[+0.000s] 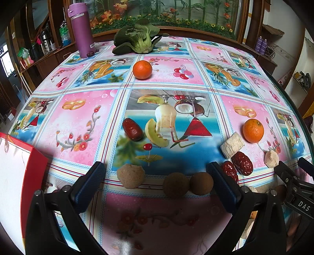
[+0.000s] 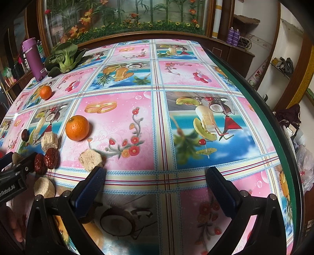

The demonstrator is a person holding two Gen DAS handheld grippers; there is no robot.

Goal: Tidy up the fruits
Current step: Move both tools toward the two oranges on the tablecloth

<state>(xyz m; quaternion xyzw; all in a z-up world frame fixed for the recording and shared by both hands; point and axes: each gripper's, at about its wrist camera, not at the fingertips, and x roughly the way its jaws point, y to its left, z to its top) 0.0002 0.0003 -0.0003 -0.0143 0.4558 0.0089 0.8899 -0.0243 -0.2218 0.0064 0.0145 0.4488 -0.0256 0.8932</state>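
While left tongs (image 1: 157, 184) gape, longans (image 1: 187, 184) between

A dark wooden cabinet (image 1: 196, 31) with flower-painted glass (image 2: 125, 17) stands behind the table (image 2: 255, 94).

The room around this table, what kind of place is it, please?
Probably a home dining or living room: a table under a fruit-print tablecloth, wooden cabinets with a flower-and-bamboo glass panel, and a purple flask beside a leafy vegetable.

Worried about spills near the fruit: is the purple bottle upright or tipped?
Upright. The purple bottle stands on its base at the table's far corner, lid on top, beside the leafy greens.
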